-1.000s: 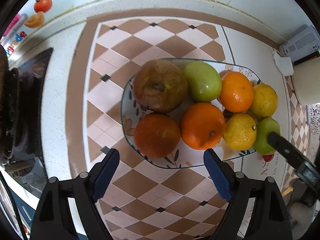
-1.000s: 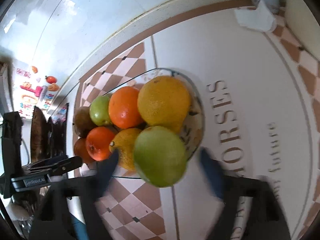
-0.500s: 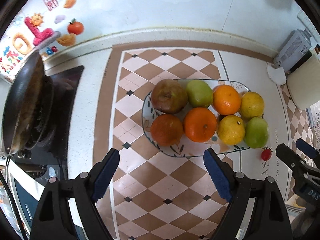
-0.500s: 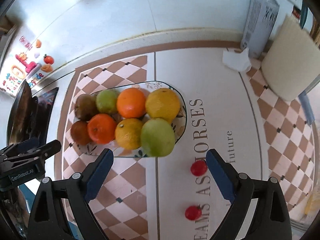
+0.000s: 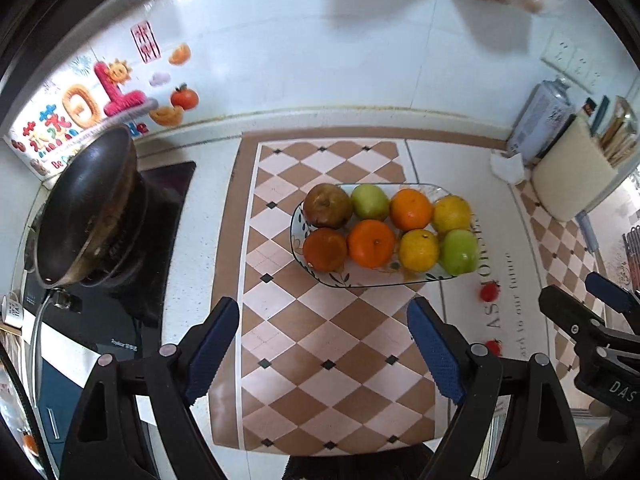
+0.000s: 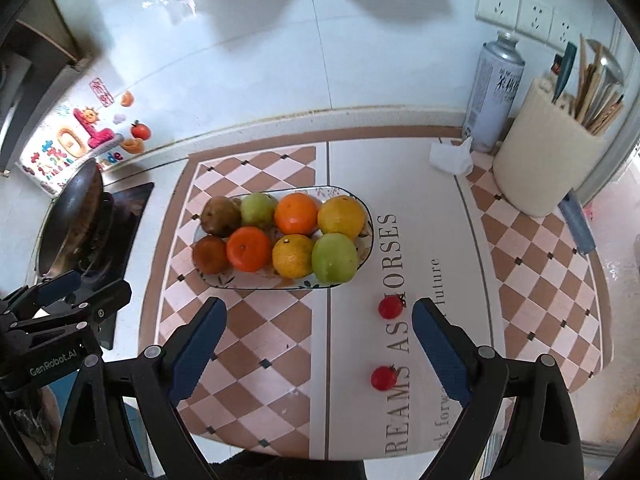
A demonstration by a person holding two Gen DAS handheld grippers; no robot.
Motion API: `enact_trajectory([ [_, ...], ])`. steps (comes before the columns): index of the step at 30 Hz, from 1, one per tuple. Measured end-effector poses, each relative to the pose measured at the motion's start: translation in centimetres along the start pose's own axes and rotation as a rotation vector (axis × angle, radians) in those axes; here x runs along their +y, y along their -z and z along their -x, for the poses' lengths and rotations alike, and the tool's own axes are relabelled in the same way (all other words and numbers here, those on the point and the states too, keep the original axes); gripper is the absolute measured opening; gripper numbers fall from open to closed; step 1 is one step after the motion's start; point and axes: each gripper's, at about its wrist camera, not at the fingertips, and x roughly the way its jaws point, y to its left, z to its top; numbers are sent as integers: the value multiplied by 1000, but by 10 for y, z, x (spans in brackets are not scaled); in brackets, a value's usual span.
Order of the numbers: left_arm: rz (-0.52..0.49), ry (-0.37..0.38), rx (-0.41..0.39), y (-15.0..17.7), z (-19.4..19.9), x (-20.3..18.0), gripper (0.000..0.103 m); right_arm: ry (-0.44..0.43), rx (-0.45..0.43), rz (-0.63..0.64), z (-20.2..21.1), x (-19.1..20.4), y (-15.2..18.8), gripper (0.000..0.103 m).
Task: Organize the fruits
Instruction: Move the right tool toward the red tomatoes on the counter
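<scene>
An oval patterned plate (image 5: 362, 279) (image 6: 256, 282) on the checkered mat holds several fruits in two rows: brown ones at the left, oranges (image 5: 371, 243) (image 6: 248, 249), yellow citrus (image 5: 419, 249) (image 6: 292, 255) and green apples (image 5: 458, 251) (image 6: 334, 258). Two small red tomatoes lie on the mat to the plate's right (image 6: 390, 306) (image 6: 383, 378). My left gripper (image 5: 323, 348) is open and empty, well short of the plate. My right gripper (image 6: 318, 350) is open and empty, with the tomatoes between its fingers' line of sight.
A black wok (image 5: 86, 212) sits on the stove at the left. A spray can (image 6: 496, 92), a cream utensil holder (image 6: 548, 164) and a crumpled tissue (image 6: 450, 156) stand at the back right. The tiled wall runs behind.
Both grippers have pulled back and up from the plate. The fruits look smaller and the stove, wall and tomatoes have come into view.
</scene>
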Motion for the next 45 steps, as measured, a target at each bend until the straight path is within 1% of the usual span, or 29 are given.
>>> enact_trajectory([
  [4, 0, 22, -23, 7, 24, -1, 86, -11, -30, 7, 31, 6, 8, 96],
  [9, 1, 24, -66, 17, 54, -1, 86, -28, -61, 13, 64, 12, 17, 96],
  [14, 5, 30, -85, 28, 73, 0, 86, -42, -79, 11, 81, 15, 24, 96],
  [18, 9, 34, -97, 32, 78, 1, 86, -55, -80, 16, 86, 20, 26, 96],
  [26, 38, 30, -75, 38, 71, 3, 86, -66, -55, 10, 76, 17, 26, 96],
  [30, 50, 47, -50, 35, 60, 3, 86, -125, -24, -52, 60, -4, 24, 96],
  [31, 44, 55, -41, 34, 55, 1, 88, -139, -17, -75, 55, -11, 25, 96],
  [32, 36, 54, -30, 34, 47, -1, 100, -147, -6, -96, 48, -20, 24, 96],
  [33, 29, 45, -23, 34, 40, -3, 102, -150, 10, -120, 37, -31, 24, 96],
  [35, 8, 3, -8, 36, 22, -9, 102, -152, 34, -165, 18, -52, 25, 96],
  [36, -7, -24, 11, 37, 9, -14, 102, -159, 58, -191, 5, -65, 24, 96],
  [38, -27, -43, 50, 40, -12, -21, 102, -173, 95, -218, -19, -84, 22, 95],
  [39, -38, -51, 74, 41, -26, -26, 102, -168, 108, -224, -30, -91, 21, 90],
  [40, -46, -57, 85, 42, -33, -30, 102, -160, 132, -229, -46, -100, 19, 82],
  [42, -78, -81, 110, 43, -53, -42, 102, -158, 170, -243, -75, -114, 16, 71],
  [43, -94, -93, 118, 43, -61, -47, 102, -160, 185, -245, -87, -118, 15, 66],
  [45, -126, -113, 148, 42, -80, -59, 102, -152, 215, -237, -112, -124, 13, 62],
])
